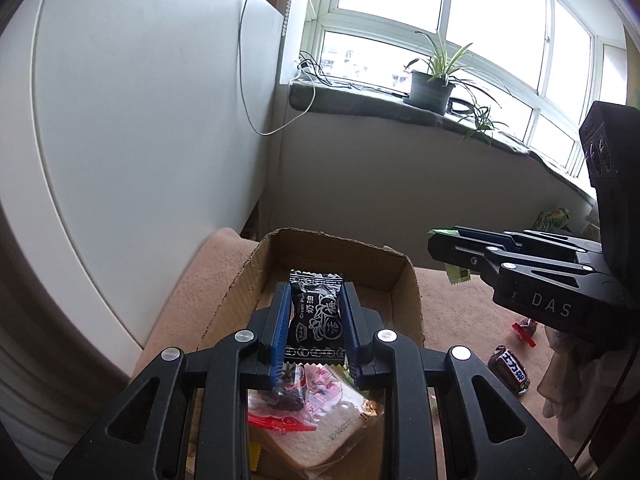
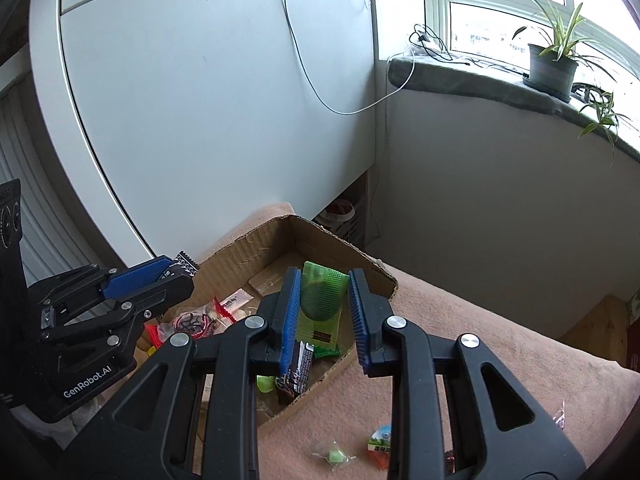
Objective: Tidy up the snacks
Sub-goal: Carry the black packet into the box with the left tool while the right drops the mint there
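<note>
Fingers (image 1: 281, 332) of both grippers were clenched on snacks above the brown cardboard box (image 2: 256, 258): left on a black plum-candy packet (image 1: 316, 322), right on a green wrapped snack (image 2: 322, 304). Either thin wrapper could have slipped and landed outside.

Box (image 1: 404, 280) bottom mostly hidden behind the gripper (image 1: 316, 322); bread (image 1: 320, 440) cut by the frame's edge; far green packet (image 1: 554, 218) too blurred to read.

The box (image 2: 360, 264) is rough corrugated cardboard, torn at the rim. The black wrapper (image 1: 316, 320) and green wrapper (image 2: 322, 304) are glossy plastic film. The blanket (image 2: 500, 360) is soft, matt cloth.
</note>
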Motion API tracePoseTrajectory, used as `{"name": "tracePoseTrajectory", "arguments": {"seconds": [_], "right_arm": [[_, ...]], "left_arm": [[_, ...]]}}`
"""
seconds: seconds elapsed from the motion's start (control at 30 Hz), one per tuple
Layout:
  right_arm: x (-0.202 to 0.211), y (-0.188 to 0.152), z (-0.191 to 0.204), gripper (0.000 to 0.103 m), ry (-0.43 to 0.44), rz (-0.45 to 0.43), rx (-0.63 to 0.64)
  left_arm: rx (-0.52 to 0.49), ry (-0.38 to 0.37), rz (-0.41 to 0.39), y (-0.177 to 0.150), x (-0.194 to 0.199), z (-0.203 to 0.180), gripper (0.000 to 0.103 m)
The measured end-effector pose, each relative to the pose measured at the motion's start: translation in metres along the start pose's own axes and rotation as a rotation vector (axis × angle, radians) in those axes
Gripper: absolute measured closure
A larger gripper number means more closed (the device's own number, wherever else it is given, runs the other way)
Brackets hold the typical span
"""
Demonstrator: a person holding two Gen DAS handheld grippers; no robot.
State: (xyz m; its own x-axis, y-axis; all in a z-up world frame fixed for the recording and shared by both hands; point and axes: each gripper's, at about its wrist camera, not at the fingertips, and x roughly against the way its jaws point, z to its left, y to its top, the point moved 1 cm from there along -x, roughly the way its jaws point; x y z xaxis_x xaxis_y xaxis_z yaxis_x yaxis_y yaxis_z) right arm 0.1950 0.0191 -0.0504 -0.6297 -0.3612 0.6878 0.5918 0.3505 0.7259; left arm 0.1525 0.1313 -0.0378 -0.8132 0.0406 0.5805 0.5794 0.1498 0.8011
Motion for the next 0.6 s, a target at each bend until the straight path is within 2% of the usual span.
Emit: {"name": "tracePoseTrajectory", "arguments": {"seconds": [0.33, 0.43, 0.5, 0.57, 0.6], "right_arm": [[-0.035, 0.000, -0.002, 0.078, 0.038, 0.046, -0.030], [-0.037, 0.001, -0.002, 0.073, 0.035, 0.044, -0.036], [-0.036, 0.001, -0.002, 0.067, 0.030, 0.039, -0.037], [-0.032, 0.000, -0.002, 0.044, 0.025, 0.030, -0.037], [-0.031, 0.001, -0.003, 0.042, 0.025, 0.022, -0.036]], "left_arm": [[-0.002, 0.013, 0.034, 0.005, -0.023, 0.006, 0.080], [0.004, 0.018, 0.039, 0.006, -0.025, 0.007, 0.080], [0.012, 0.025, 0.037, 0.007, -0.024, 0.008, 0.080], [0.012, 0.025, 0.040, 0.008, -0.024, 0.009, 0.076], [0.010, 0.024, 0.041, 0.008, -0.023, 0.009, 0.074]]}}
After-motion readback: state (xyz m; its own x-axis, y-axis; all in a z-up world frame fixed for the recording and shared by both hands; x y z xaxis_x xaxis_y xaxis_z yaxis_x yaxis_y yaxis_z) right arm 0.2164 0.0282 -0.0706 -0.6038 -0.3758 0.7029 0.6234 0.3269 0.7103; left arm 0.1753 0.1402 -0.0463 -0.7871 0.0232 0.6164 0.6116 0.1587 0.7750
